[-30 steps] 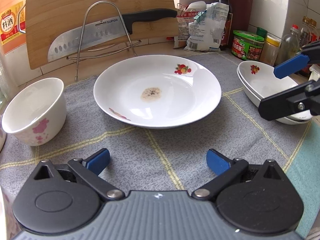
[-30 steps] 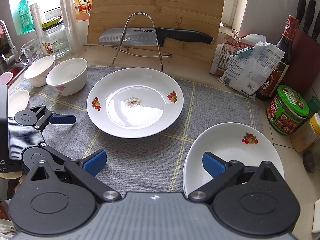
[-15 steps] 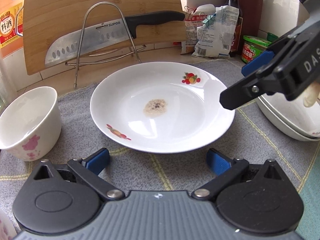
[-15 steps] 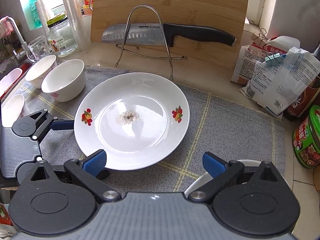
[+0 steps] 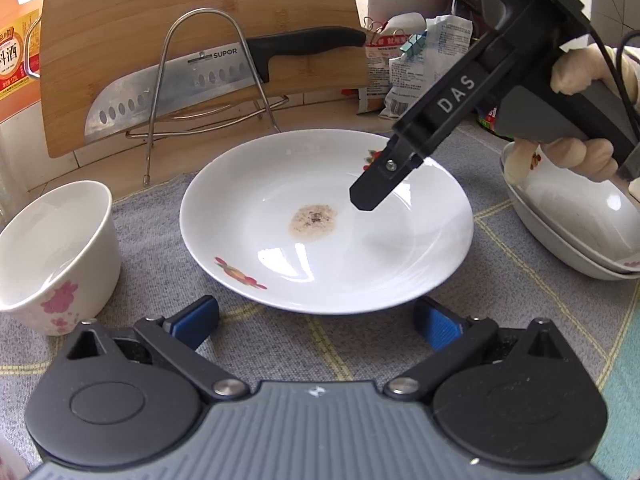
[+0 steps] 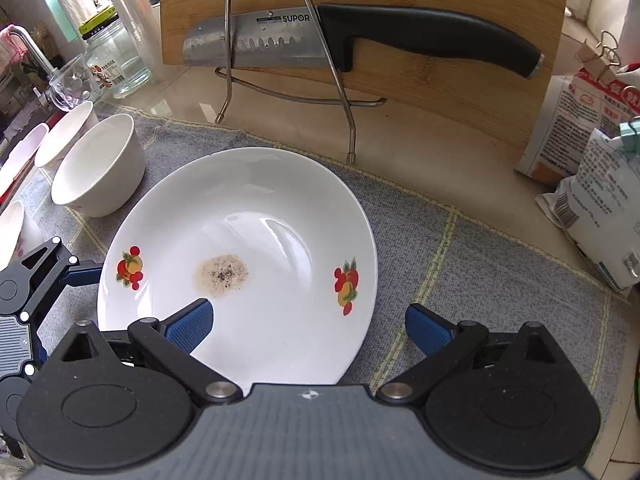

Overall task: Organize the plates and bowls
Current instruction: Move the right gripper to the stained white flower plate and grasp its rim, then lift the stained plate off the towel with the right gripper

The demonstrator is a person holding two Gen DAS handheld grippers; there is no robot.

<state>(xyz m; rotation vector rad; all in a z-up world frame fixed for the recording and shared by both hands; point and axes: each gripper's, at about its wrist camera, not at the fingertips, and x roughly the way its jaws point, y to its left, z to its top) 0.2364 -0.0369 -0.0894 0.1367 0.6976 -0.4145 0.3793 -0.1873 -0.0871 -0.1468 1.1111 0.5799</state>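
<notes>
A white plate (image 5: 248,208) with fruit prints and a brown residue spot lies on the grey mat (image 5: 160,240). My left gripper (image 5: 316,318) is open just short of its near rim. My right gripper (image 5: 372,192) hovers over the plate's right half, held by a gloved hand (image 5: 576,156). In the right wrist view the plate (image 6: 260,200) sits under my open right gripper (image 6: 310,326), with one pad above the plate and the other beyond its right rim. The left gripper (image 6: 68,304) shows at the left. A flowered bowl (image 5: 52,248) stands left; stacked plates (image 5: 568,232) sit right.
Behind the plate a wire rack (image 6: 280,60) carries a knife (image 6: 360,36) against a bamboo board (image 6: 440,92). Food bags (image 6: 600,184) lie to the right. More white bowls (image 6: 96,168), a glass mug (image 6: 72,88) and a jar (image 6: 112,64) crowd the left.
My right gripper has swung left from the stacked plates to above the soiled plate. My left gripper has edged forward toward the plate's near rim.
</notes>
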